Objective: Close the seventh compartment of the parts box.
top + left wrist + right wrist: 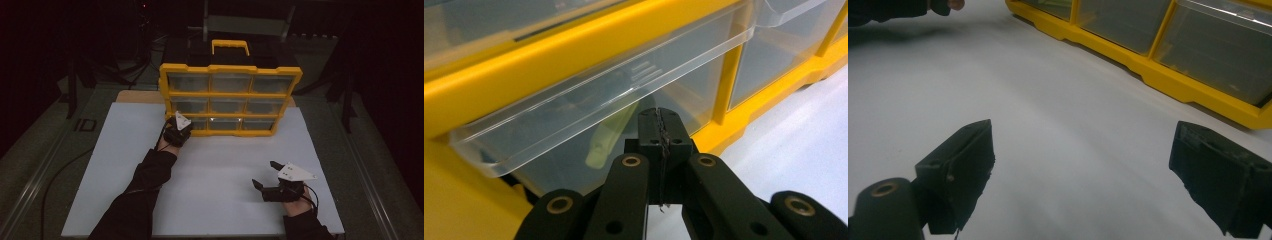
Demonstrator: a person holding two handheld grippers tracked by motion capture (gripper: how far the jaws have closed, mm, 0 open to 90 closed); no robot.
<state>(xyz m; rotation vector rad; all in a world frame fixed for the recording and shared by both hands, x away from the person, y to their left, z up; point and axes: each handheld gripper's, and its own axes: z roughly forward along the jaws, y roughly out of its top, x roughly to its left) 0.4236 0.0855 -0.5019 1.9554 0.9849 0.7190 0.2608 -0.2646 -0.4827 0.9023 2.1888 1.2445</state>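
At the yellow organizer's (230,97) bottom-left drawer (589,120), left tongs (659,122) sit together, likely needing to hook it; right tongs (1083,175) wait apart.

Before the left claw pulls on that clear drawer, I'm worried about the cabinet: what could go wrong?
The left claw is shut at the lower-left clear drawer; it could slip off the smooth lip. The yellow cabinet stands upright on the white board while the right claw rests open, away from it, so a pull might tip it.
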